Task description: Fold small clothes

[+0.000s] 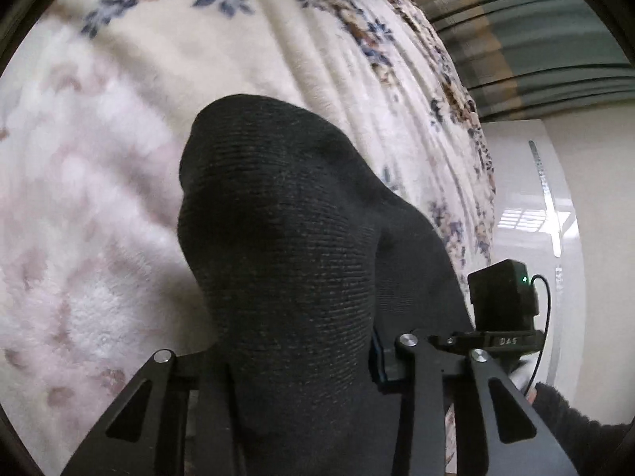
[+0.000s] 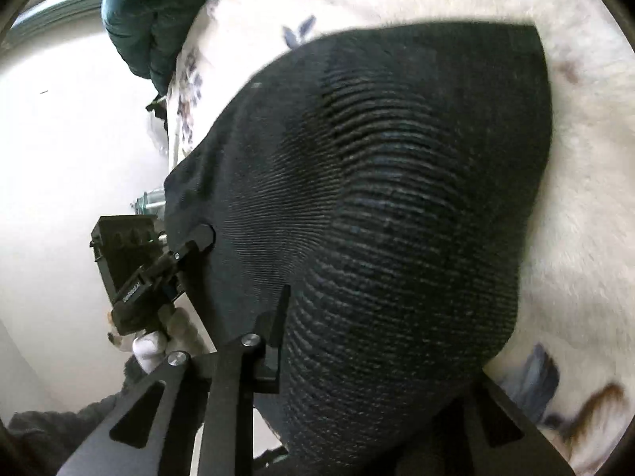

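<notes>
On the bed, a fluffy floral blanket (image 1: 119,206) covers everything, and above it a black knitted sock (image 1: 285,238) is held up between the two tools. The left gripper (image 1: 301,404) has the sock running between its jaws and seems clamped on it, though the cloth hides the pads. The right gripper (image 2: 357,377) also appears closed on the sock's ribbed part (image 2: 397,198); its fingertips are covered too. To fold well, I think both ends should stay level and be pulled gently taut, then one end laid over the other before the grip is released.
</notes>
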A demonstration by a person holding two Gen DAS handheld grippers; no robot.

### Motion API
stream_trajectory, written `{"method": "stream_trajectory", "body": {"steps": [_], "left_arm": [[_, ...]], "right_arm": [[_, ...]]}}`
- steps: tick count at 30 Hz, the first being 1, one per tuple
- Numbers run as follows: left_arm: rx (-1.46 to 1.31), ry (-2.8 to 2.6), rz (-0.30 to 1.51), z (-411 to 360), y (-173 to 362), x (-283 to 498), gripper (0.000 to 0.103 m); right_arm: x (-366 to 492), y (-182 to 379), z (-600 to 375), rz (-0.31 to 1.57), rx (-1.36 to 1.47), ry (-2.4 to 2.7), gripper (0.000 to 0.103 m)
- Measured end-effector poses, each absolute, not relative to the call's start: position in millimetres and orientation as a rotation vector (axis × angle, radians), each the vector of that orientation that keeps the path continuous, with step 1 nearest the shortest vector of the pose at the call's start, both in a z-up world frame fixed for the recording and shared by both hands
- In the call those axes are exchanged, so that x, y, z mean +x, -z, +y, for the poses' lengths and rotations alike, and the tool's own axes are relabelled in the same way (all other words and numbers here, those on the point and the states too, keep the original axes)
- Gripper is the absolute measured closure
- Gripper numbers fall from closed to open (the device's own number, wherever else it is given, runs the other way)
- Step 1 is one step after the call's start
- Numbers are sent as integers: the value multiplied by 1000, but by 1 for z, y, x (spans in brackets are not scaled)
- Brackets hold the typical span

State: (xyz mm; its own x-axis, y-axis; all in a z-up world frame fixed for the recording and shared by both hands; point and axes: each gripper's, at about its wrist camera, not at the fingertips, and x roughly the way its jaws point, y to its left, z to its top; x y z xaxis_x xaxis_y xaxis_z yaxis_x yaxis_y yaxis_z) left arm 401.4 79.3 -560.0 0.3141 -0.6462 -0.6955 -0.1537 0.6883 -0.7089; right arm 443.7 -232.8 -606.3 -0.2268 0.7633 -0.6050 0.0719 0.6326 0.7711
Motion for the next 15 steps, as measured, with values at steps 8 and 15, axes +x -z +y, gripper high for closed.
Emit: {"method": "stream_trajectory", "body": {"steps": [8, 15], "left_arm": [[-687, 480, 1234, 51, 505, 489, 71], [-568, 584, 1223, -1, 487, 630, 70]], "right_arm": [[469, 556, -278, 1547, 832, -644, 81], [566, 523, -334, 1404, 849, -523, 81]]}}
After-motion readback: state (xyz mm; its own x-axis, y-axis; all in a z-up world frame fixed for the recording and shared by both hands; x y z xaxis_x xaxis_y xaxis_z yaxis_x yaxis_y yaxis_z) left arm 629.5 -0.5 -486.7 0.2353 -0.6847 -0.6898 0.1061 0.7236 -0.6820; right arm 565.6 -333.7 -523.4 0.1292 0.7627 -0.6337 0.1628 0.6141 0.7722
